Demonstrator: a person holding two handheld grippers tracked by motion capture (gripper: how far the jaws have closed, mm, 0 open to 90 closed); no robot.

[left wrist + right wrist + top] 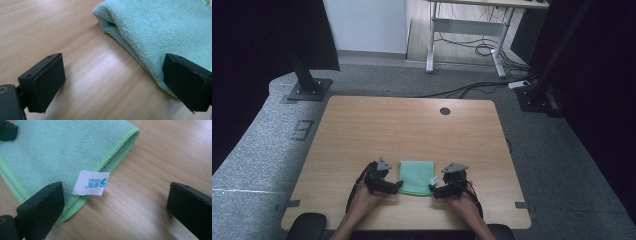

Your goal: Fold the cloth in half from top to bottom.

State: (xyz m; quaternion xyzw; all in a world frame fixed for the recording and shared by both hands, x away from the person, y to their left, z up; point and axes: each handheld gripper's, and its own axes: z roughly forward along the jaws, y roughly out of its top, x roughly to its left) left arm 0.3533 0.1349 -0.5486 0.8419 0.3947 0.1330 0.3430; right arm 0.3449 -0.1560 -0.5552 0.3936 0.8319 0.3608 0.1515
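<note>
Starting at the left of the green cloth [416, 176], you see grey carpet floor [257, 150] and a black post base [308, 90] beyond the wooden table [412, 125]. The cloth lies folded flat near the table's front edge, at the middle. Your left gripper [396, 187] stands just beside the cloth's left edge with its jaws spread wide and nothing gripped; in the left gripper view one jaw overlaps the cloth [160, 32]. Beyond the cloth, a round cable hole [445, 111] sits near the table's far edge, and a desk frame [467, 35] with cables stands farther behind. Your right gripper [435, 190] is just beside the cloth's right edge, jaws released and empty, near the white label [91, 183]. Nothing stands between the grippers and the cloth.
</note>
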